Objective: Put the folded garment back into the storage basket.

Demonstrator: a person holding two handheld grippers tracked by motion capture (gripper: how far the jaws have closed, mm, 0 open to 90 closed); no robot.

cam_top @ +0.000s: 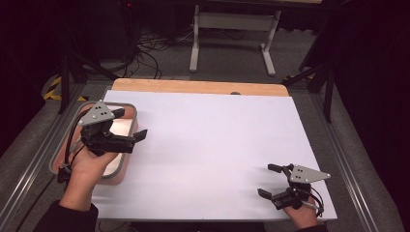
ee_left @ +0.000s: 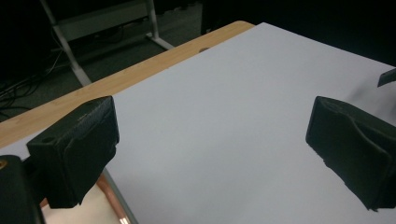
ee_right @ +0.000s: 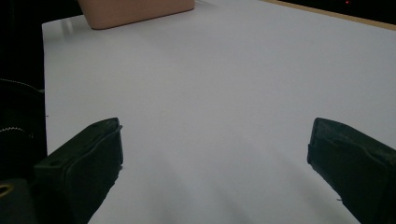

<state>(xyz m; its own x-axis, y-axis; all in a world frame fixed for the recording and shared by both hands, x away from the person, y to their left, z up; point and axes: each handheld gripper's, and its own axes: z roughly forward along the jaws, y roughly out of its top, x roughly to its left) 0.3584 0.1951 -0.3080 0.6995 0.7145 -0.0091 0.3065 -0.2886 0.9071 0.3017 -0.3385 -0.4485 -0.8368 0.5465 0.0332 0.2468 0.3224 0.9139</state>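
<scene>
Two tools spread wide, left tool (cam_top: 129, 124) over tray (cam_top: 126, 165), right tool (cam_top: 269, 180) low

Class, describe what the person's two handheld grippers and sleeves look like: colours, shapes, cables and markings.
Each hand holds a black two-jaw gripper: the left gripper and right gripper. Each carries a grey three-cornered plate dotted with small dark holes on top, and a thin black cable trails from each. The jaws are blocky, matt black pads. A dark sleeve covers the left forearm.
</scene>
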